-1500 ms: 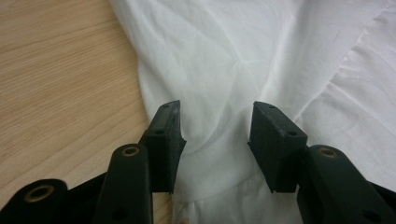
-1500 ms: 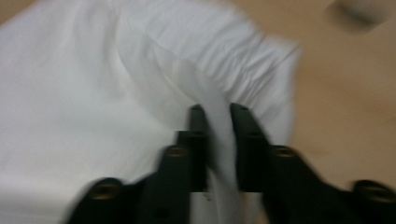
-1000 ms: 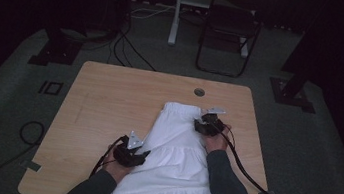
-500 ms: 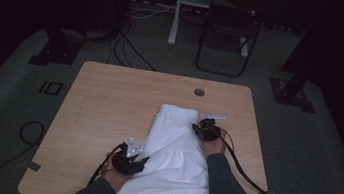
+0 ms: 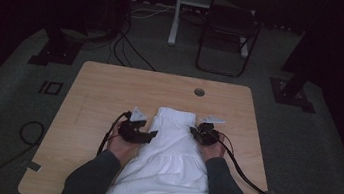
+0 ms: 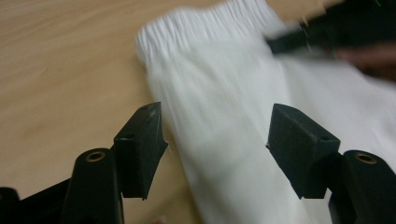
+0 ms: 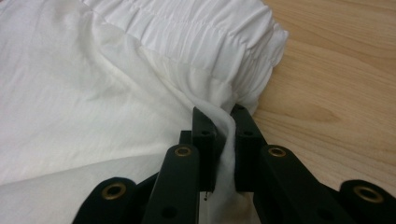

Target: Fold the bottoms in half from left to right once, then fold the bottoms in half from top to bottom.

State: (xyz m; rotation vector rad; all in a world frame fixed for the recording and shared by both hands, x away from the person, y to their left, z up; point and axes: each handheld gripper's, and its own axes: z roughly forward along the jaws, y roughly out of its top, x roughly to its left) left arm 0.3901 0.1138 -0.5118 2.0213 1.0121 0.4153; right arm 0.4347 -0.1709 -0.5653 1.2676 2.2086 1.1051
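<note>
A white garment (image 5: 172, 152) with a gathered elastic waistband (image 7: 196, 32) lies lengthwise on the wooden table (image 5: 100, 87), its lower part hanging over the near edge between the person's forearms. My right gripper (image 7: 224, 126) has just been closing and is shut on a fold of the white cloth just below the waistband's corner; in the high view that gripper (image 5: 194, 131) sits at the garment's right edge. My left gripper (image 6: 217, 128) is open, its jaws having just been opening, with the cloth (image 6: 219, 107) lying under the gap and nothing pinched. From above, it (image 5: 151, 135) is at the garment's left edge.
A round cable hole (image 5: 199, 92) sits in the table's far part. Bare wood lies left and right of the garment. Cables trail from both grippers over the near edge. A chair (image 5: 229, 29), stand bases and floor cables lie beyond the table.
My left gripper has moved away from the person along the garment's left edge, toward the waistband, and its jaws have spread. The right gripper stayed put and shut on the cloth.
</note>
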